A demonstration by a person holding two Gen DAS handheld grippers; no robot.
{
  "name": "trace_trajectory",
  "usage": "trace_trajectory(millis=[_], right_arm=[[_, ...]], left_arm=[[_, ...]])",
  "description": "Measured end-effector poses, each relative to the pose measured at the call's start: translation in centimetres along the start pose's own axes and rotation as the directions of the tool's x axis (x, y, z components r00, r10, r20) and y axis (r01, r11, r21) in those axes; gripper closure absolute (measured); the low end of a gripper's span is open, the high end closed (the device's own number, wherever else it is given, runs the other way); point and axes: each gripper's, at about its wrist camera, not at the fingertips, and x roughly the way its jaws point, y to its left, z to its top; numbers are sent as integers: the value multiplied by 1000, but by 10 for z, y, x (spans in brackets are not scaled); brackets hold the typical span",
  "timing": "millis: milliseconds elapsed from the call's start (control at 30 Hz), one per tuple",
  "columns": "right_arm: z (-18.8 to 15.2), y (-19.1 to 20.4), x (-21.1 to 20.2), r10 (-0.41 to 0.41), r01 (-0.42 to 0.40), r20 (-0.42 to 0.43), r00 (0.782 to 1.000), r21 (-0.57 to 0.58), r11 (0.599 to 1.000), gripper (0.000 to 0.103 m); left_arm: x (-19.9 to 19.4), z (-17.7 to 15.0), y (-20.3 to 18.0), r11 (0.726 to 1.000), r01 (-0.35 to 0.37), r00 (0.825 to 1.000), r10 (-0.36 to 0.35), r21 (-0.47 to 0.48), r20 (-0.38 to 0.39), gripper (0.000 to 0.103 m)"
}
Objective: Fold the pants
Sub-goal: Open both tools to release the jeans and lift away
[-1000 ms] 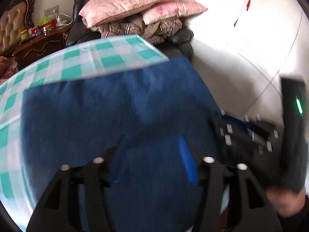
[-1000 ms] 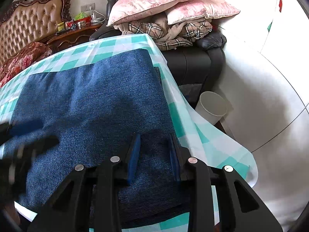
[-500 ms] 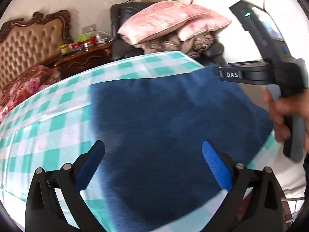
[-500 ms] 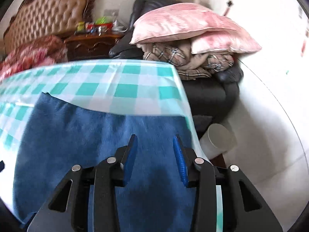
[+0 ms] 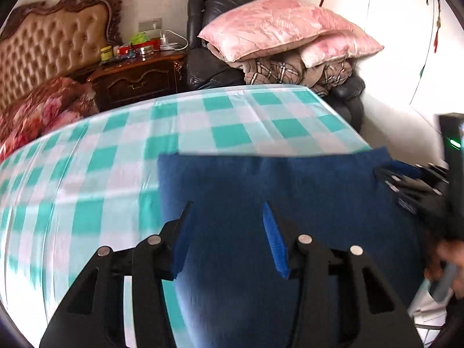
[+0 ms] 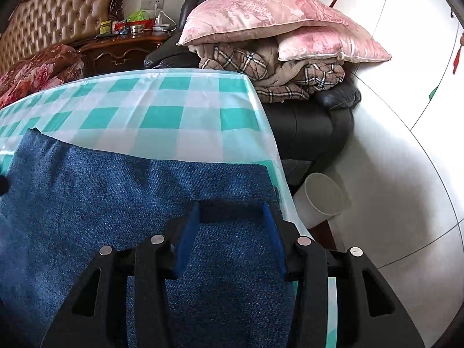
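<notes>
The blue denim pants (image 5: 290, 191) lie folded into a compact block on the green-and-white checked table (image 5: 203, 121), near its right edge; they also fill the near part of the right wrist view (image 6: 116, 191). My left gripper (image 5: 227, 211) is open, hovering over the pants' left part with nothing between its blue pads. My right gripper (image 6: 232, 211) is open over the pants' right end, by the table edge. The right gripper also shows at the right of the left wrist view (image 5: 417, 182).
A black sofa (image 6: 313, 127) piled with pink pillows (image 6: 275, 17) and a plaid blanket stands behind the table. A white bin (image 6: 322, 197) sits on the floor by the table's right edge. A wooden nightstand (image 5: 136, 78) and a bed stand at the back left.
The pants went from a wide spread to a shorter folded block near the front. The left jaws narrowed from wide open; the right jaws widened slightly. Both grippers now hover over the folded denim.
</notes>
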Motion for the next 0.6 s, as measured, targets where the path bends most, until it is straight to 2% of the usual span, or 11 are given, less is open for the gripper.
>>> trace_trajectory(millis=[133,200,267,367,433,500,600], right_arm=[[0,0,1,3,-3,0,1000,4,1000,59],[-1,-1,1,6,-6,-1,1000,7,1000,59],[0,-3,-1,16,-16,-3,1000,24,1000,59],[-5,-4,-15,28,-27,-6,1000,52,998,59],[-15,-2,-27,43,-43,3,999,50,998,59],[-29,0,-33,27,-26,-21,999,55,998,59],[-44,-5,-32,23,-19,-44,999,77,997,59]], left_arm=[[42,16,6,1000,-13,996,13,9,-86,55],[38,18,8,1000,4,998,-5,-7,-62,55],[20,15,1,998,59,998,-59,1,-21,54],[-3,-2,-23,993,112,993,-111,30,-27,54],[-15,-18,-45,981,190,981,-188,41,-48,54],[-20,-34,-72,968,237,970,-230,88,-75,54],[-6,-49,-96,962,239,964,-219,133,-153,54]])
